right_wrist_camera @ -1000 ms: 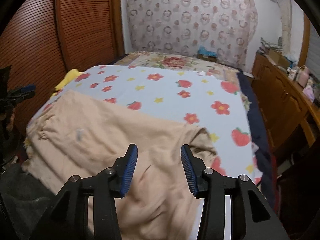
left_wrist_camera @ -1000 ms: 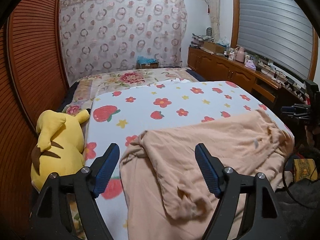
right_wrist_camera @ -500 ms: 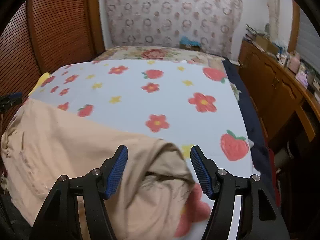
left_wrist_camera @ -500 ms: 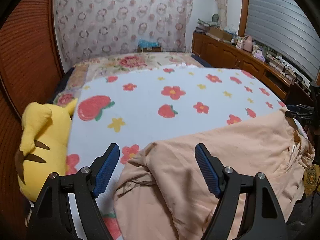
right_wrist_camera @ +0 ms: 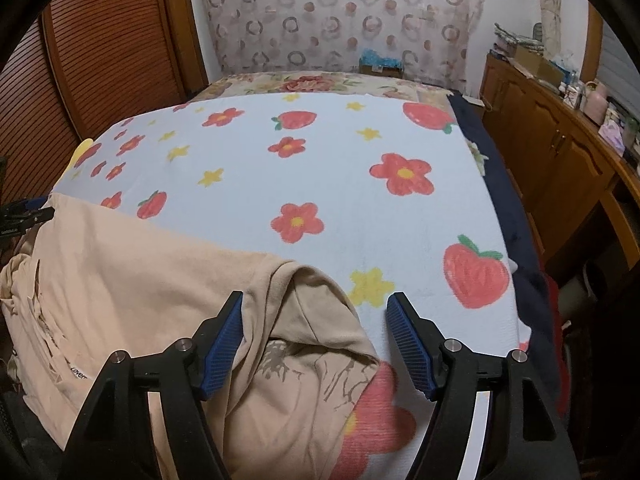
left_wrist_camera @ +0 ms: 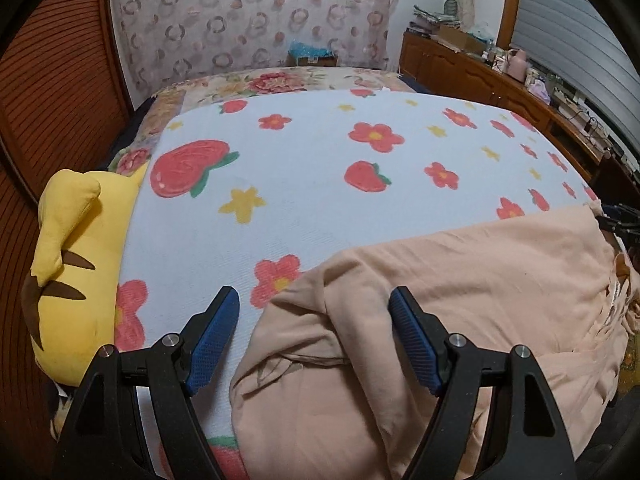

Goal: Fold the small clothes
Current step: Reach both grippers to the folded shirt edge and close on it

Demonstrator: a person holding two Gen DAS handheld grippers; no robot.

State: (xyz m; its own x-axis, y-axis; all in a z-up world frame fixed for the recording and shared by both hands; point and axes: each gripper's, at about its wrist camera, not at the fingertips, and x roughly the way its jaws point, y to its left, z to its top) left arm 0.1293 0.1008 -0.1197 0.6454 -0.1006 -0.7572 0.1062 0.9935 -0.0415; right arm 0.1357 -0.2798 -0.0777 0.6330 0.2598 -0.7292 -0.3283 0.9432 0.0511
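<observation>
- A peach-coloured cotton garment (left_wrist_camera: 460, 280) lies spread across the near edge of the bed, on a white fleece blanket printed with red flowers, strawberries and yellow stars (left_wrist_camera: 320, 184).
- The left hand-held gripper (left_wrist_camera: 314, 334), black with 2 blue ribbed pads, hangs over the garment's bunched left end; its jaws stand spread wide, with folds of cloth beneath the gap and neither pad pressing on them.
- The right hand-held gripper (right_wrist_camera: 314, 338) hangs over the garment's right end, where a folded-over flap shows a grey-brown print; its jaws are opening, the cloth lies below the gap, and the pads do not press on it.
- In the right wrist view a small white label with dark lettering (right_wrist_camera: 76, 374) shows on the garment near the left edge.
- A yellow plush toy with brown stripes (left_wrist_camera: 76, 264) lies at the blanket's left side, touching its edge.
- A brown wooden cabinet (right_wrist_camera: 560, 152) with clutter on top runs along the bed's right side.
- A pale curtain with ring patterns (left_wrist_camera: 248, 20) hangs behind the bed.
</observation>
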